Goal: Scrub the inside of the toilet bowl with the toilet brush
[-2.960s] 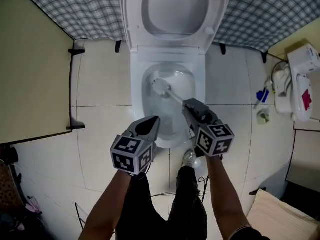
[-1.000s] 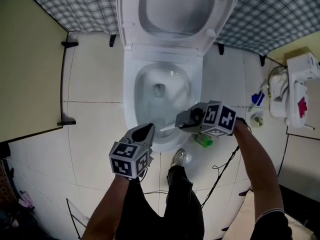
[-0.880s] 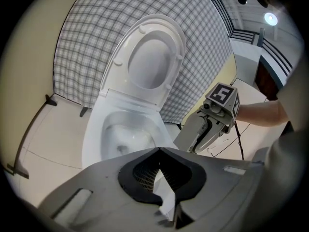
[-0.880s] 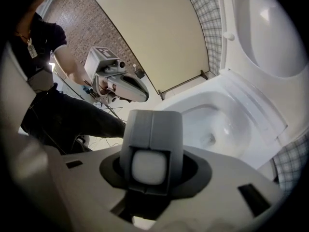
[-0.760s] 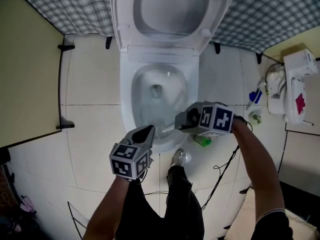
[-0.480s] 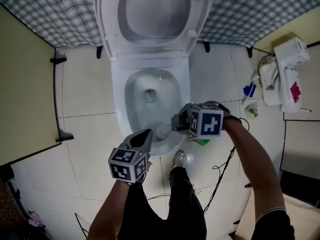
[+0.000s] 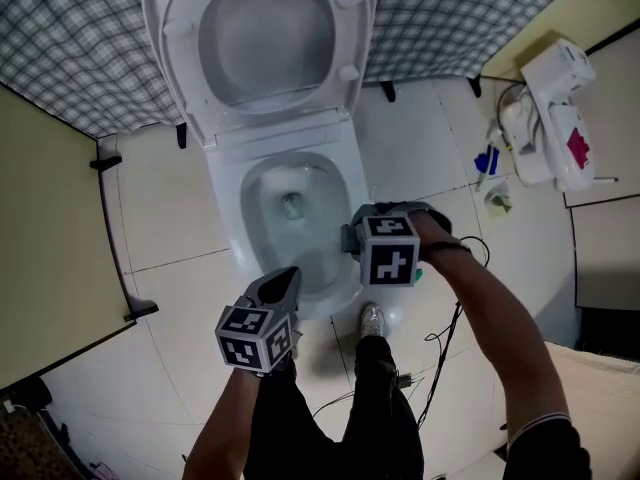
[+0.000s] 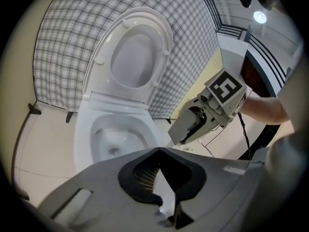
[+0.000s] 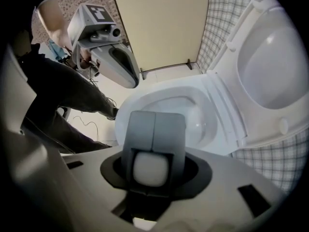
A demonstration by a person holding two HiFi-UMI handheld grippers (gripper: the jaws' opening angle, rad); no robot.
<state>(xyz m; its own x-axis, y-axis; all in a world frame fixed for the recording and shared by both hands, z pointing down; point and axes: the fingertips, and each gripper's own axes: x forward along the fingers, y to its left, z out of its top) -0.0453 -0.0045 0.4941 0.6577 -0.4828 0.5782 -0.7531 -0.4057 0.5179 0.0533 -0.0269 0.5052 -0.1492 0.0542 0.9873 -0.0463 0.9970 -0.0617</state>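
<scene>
The white toilet bowl (image 7: 225, 218) stands open with its lid (image 7: 265, 33) raised against the checked wall. My right gripper (image 7: 350, 238) is at the bowl's right rim, pointing left across it. It is shut on the toilet brush's white handle end (image 9: 149, 168), which sits between its closed jaws. The jaws hide the rest of the brush, and I cannot make out the brush head in the head view. My left gripper (image 7: 285, 278) hovers at the bowl's near rim, shut and empty; its jaw tips meet (image 8: 159, 150). Each gripper shows in the other's view: the right gripper (image 8: 175, 138), the left gripper (image 9: 133, 83).
A beige partition (image 7: 50, 218) closes the left side. A white wall-mounted unit (image 7: 550, 118) and a blue item (image 7: 487, 160) are at the right. A black cable (image 7: 440, 338) trails on the tiled floor beside the person's shoe (image 7: 372, 320).
My right gripper has swung from the bowl's front to its right rim, drawing the brush toward the near side. The brush head seen half a second ago no longer shows. The left gripper stayed.
</scene>
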